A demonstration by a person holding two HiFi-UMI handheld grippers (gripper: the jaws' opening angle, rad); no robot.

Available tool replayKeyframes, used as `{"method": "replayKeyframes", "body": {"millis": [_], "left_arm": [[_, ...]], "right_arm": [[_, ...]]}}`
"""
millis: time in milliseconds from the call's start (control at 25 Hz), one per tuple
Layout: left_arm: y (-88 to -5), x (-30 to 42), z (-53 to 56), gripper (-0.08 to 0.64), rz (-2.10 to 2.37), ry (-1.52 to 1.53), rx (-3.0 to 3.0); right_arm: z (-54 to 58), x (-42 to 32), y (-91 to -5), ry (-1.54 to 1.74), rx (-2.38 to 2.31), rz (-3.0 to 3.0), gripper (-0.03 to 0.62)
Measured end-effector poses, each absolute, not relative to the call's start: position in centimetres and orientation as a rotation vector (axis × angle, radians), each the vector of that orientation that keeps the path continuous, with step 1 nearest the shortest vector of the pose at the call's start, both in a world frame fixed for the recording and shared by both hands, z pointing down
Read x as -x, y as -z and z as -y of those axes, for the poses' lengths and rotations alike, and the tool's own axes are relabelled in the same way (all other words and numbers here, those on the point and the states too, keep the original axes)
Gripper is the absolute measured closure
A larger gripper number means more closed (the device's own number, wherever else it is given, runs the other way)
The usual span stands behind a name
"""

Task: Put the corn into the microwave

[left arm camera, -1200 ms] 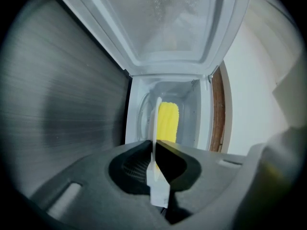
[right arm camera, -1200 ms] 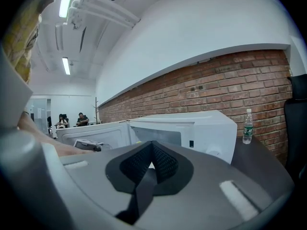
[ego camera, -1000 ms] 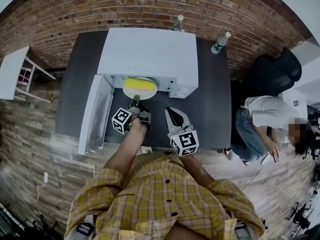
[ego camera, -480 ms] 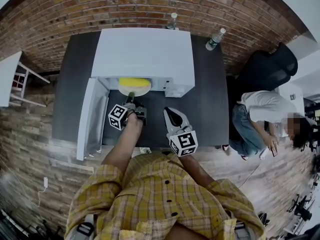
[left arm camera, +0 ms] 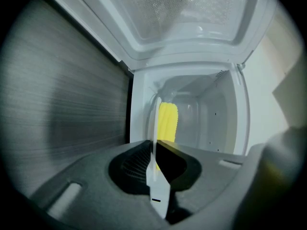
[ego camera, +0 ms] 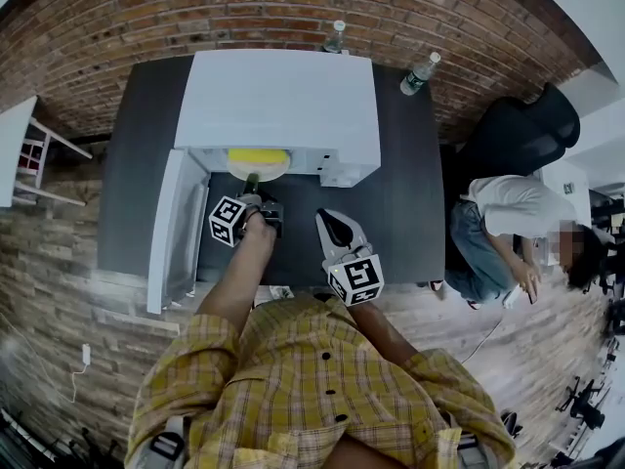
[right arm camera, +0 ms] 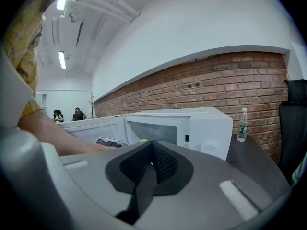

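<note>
A yellow corn cob (ego camera: 257,155) lies on a white plate (ego camera: 262,169) at the mouth of the white microwave (ego camera: 283,101), whose door (ego camera: 181,228) hangs open to the left. My left gripper (ego camera: 252,188) is shut on the plate's near rim. In the left gripper view the plate (left arm camera: 154,143) shows edge-on between the jaws of the left gripper (left arm camera: 156,153), with the corn (left arm camera: 167,121) beyond it inside the cavity (left arm camera: 213,114). My right gripper (ego camera: 337,229) hovers over the dark table in front of the microwave, shut and holding nothing. In its own view the right gripper (right arm camera: 152,164) faces the microwave (right arm camera: 192,123).
Two water bottles (ego camera: 335,35) (ego camera: 418,74) stand behind the microwave near the brick wall. A person (ego camera: 508,233) crouches beside a black chair (ego camera: 518,135) at the right. A small white table (ego camera: 15,135) stands at the far left. The dark tabletop (ego camera: 410,203) is bare to the right.
My left gripper has pushed the plate with the corn farther into the microwave's opening. The right gripper has stayed almost in place.
</note>
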State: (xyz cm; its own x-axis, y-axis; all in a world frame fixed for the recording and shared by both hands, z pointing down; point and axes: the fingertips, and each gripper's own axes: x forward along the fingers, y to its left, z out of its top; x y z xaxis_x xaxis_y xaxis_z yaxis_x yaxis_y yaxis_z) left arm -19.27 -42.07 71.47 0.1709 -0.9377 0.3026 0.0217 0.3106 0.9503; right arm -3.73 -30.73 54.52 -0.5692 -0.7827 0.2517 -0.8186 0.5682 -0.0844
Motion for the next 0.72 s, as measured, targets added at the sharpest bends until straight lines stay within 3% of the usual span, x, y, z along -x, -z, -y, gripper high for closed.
{"method": "replayKeyframes", "body": {"millis": [720], "left_arm": [[-72.1, 19.0, 43.9, 0.537, 1.229, 0.842, -0.969]], "right_arm": [[30.9, 2.6, -54.6, -0.315, -1.39, 2.599, 0.588]]}}
